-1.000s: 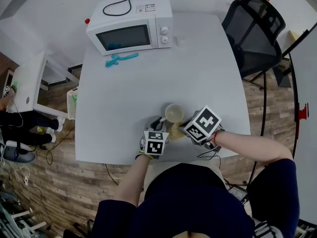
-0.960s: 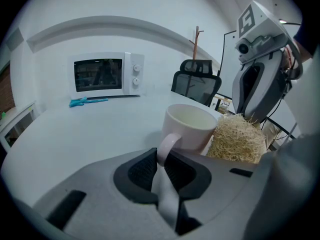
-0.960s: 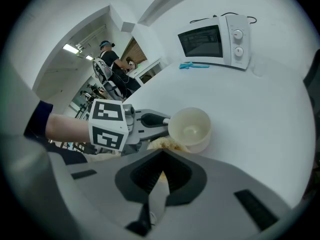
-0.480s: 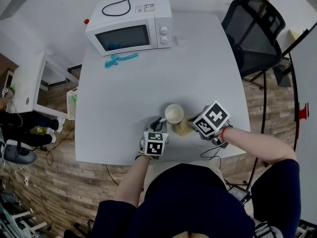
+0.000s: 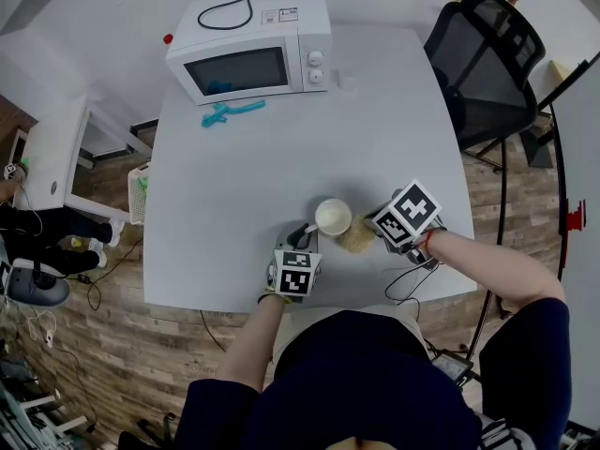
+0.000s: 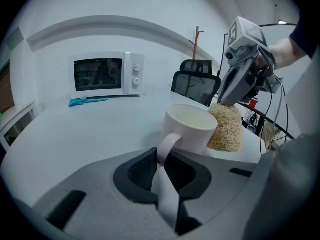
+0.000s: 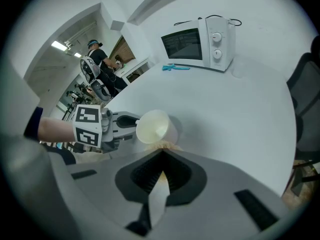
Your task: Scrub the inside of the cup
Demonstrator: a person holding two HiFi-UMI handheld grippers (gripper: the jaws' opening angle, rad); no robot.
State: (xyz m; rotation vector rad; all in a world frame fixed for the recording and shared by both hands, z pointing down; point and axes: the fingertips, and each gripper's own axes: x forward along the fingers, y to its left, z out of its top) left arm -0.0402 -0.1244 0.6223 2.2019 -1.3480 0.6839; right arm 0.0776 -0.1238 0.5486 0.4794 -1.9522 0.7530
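Observation:
A cream cup [image 5: 332, 217] stands upright near the table's front edge. My left gripper [image 5: 302, 237] is shut on the cup's handle [image 6: 167, 145], whose loop sits between the dark pads. A tan fibrous scrubber [image 5: 356, 239] hangs just right of the cup, outside it and close to its wall. My right gripper [image 5: 373, 235] is shut on the scrubber's top and points steeply down. In the left gripper view the scrubber [image 6: 226, 128] is beside the cup [image 6: 190, 129], under the right gripper [image 6: 223, 101]. The right gripper view shows the cup's bare inside [image 7: 152, 128] and only a fringe of the scrubber [image 7: 162, 145].
A white microwave [image 5: 251, 59] stands at the table's far side, with a teal tool [image 5: 230, 112] lying in front of it. A black office chair [image 5: 483, 59] is off the far right corner. The table's front edge [image 5: 309, 300] runs just behind the grippers.
My right gripper has carried the scrubber to the right, from in front of the cup to its right side. The cup and my left gripper have stayed where they were.

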